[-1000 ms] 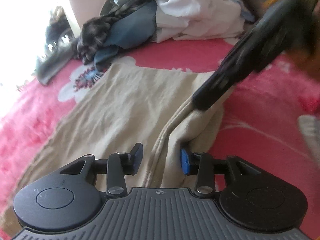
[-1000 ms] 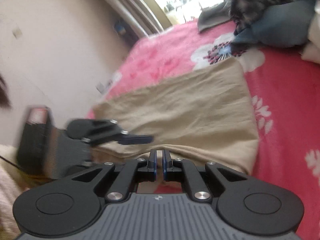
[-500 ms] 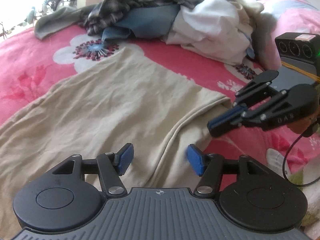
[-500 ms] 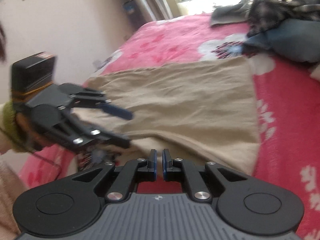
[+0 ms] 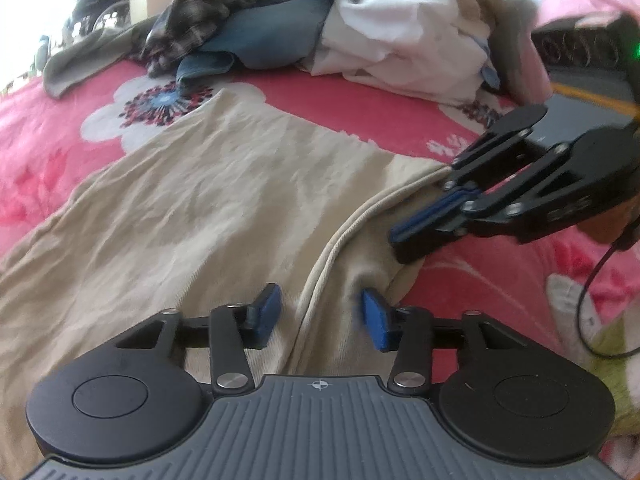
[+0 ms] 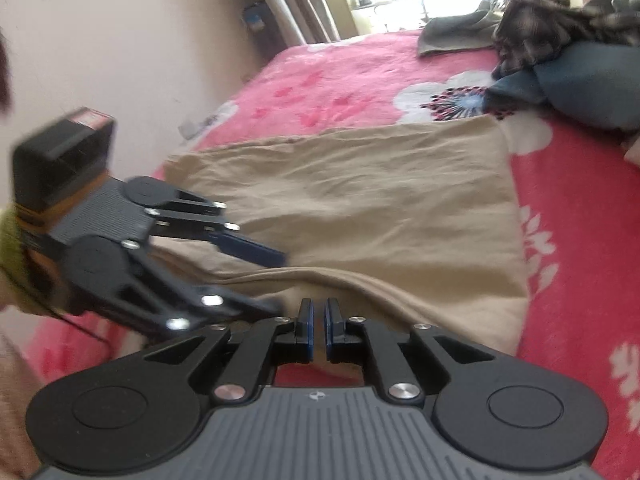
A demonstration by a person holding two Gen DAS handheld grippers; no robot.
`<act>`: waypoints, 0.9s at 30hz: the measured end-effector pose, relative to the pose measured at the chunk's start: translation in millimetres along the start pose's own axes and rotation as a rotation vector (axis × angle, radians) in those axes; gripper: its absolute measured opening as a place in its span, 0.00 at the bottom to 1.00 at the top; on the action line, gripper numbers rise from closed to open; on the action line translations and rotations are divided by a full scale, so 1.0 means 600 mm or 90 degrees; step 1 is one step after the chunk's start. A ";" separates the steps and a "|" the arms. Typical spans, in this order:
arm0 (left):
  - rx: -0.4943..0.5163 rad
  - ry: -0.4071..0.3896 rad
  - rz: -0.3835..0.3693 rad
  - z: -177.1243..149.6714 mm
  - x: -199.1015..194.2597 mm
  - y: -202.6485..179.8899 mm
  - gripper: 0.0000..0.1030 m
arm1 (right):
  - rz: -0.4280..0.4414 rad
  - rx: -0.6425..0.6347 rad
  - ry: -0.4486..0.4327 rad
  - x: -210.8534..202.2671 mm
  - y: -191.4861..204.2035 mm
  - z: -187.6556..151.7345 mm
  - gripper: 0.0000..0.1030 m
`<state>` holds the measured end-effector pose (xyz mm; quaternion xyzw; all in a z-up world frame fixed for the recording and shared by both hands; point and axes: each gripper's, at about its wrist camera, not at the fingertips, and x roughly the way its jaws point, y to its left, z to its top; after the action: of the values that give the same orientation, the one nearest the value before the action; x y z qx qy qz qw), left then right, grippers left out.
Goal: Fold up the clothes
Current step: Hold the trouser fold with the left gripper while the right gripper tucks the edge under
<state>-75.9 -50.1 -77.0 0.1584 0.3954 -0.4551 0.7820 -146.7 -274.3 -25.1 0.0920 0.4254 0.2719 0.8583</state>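
Big pink flowered bed [image 5: 360,92] fills both views, a heap of unfolded clothes [image 5: 320,28] piled at its far side, and the tan garment [image 5: 192,200] lies spread flat in the middle, its near edge rucked into a ridge. The left gripper [image 5: 320,312] sits over that ridge, its jaws just closing in around the seam but not yet pressing it, so nothing is gripped there. The right gripper [image 6: 317,330] is beside it at the same edge, jaws clenched nearly tight with a sliver of tan cloth between them. The risk: the left may pinch only the top layer, or pull unevenly against the right, and the fold comes out skewed.
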 end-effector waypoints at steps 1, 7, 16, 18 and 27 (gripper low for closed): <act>0.009 0.000 0.006 0.000 0.002 -0.003 0.37 | 0.010 0.006 0.003 -0.001 0.000 -0.001 0.08; 0.079 -0.026 0.053 0.001 -0.003 -0.033 0.14 | 0.016 0.010 0.027 0.014 0.005 -0.003 0.08; 0.099 -0.075 0.082 -0.007 -0.034 -0.054 0.11 | -0.041 0.083 -0.036 0.056 -0.001 -0.004 0.07; 0.094 -0.075 0.078 -0.006 -0.034 -0.052 0.11 | -0.040 0.112 -0.075 0.055 -0.004 -0.004 0.07; 0.063 -0.050 0.042 0.008 -0.015 -0.043 0.28 | -0.077 0.081 -0.085 0.071 -0.006 -0.018 0.03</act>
<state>-97.7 -61.7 -64.0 0.1913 0.3359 -0.4539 0.8028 -132.8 -254.9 -62.1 0.1383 0.3881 0.1855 0.8921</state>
